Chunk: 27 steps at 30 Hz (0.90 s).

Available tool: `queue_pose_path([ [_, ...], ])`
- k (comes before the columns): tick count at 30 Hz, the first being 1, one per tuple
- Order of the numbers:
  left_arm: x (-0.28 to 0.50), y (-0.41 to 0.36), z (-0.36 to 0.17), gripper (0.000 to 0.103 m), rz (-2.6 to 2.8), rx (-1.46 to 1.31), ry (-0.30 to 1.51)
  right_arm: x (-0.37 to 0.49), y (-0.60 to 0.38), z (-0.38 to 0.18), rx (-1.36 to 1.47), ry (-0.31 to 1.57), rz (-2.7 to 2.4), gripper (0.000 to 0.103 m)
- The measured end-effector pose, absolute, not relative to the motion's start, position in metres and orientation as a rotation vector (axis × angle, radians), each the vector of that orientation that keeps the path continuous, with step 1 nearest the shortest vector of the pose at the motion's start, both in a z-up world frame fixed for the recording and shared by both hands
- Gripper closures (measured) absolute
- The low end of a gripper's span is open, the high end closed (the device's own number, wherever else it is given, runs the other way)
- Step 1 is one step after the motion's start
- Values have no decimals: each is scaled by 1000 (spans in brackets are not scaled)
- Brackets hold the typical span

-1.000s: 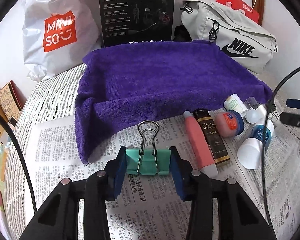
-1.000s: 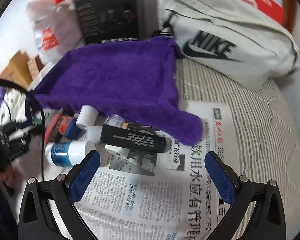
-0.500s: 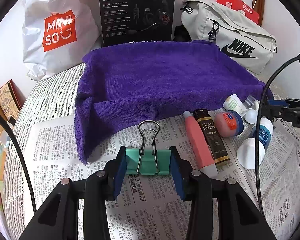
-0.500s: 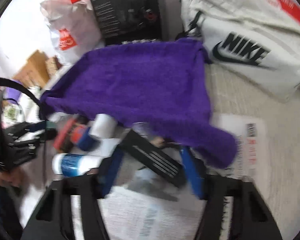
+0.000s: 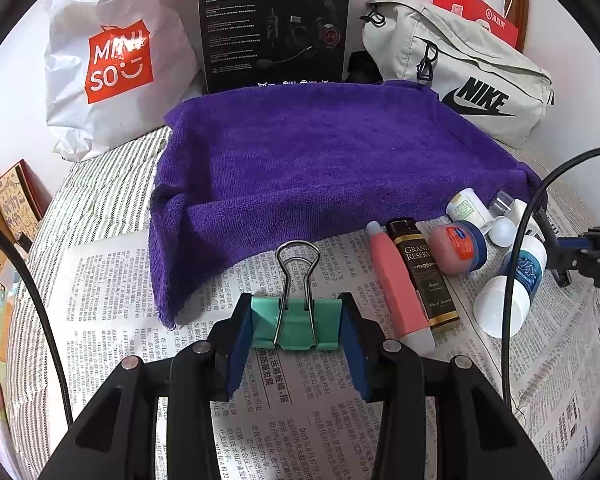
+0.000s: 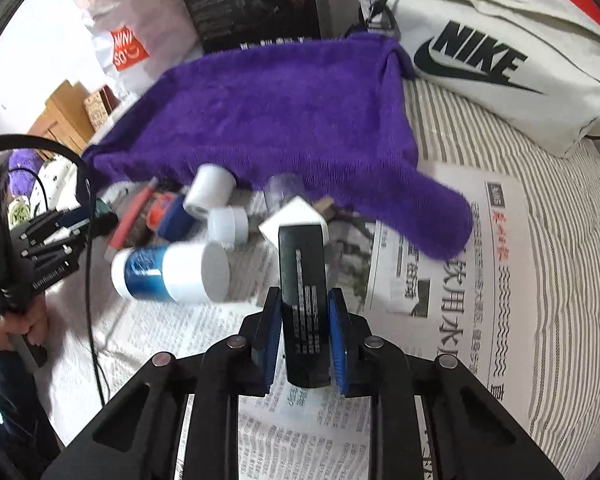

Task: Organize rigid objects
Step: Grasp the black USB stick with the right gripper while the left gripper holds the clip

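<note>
A: What has changed since a second ago?

B: On my right wrist view, plenty. The right gripper [image 6: 303, 336] stood spread wide over the newspaper [image 6: 452, 320] then; now its blue pads are pinched on the black tube [image 6: 302, 304], which points toward twelve o'clock between them. The tube used to lie crosswise by the towel's edge. My left side has not shifted at all.

A: Start with the left wrist view, then.

B: The left gripper [image 5: 296, 328] is clamped on the green binder clip [image 5: 294, 322], one pad on each side, its wire handle standing toward twelve. Above it, from ten to two o'clock, lies the purple towel [image 5: 320, 168]. At three o'clock I see a row on the paper: the pink tube [image 5: 396, 292], a dark Grand Reserve bottle [image 5: 424, 276], a small red and blue jar [image 5: 460, 246], and a white and blue bottle [image 5: 512, 284] on its side. At the far right edge the other gripper just pokes in.

A: And the right wrist view?

B: The held tube sits at centre. At ten o'clock of it lies the same white and blue bottle [image 6: 172, 272], with small white containers [image 6: 210, 190] beyond it near the towel [image 6: 268, 112]. A Nike bag [image 6: 500, 60] fills two o'clock. At nine o'clock a hand [image 6: 16, 324] grips the left tool.
</note>
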<state>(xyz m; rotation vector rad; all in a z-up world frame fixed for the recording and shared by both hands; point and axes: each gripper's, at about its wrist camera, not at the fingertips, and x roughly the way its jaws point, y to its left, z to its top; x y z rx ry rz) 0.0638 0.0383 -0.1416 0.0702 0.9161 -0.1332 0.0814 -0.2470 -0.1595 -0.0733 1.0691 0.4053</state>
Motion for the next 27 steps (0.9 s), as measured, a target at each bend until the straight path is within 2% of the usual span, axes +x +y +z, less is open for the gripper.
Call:
queue_pose_path([
  [19,59,40,-139,64,-138,57,939,77,-257,-144,-41,1010,378,81],
  [27,42,50,-118,64,-141,12,911,76,-256,-128,-35,973,381,81],
])
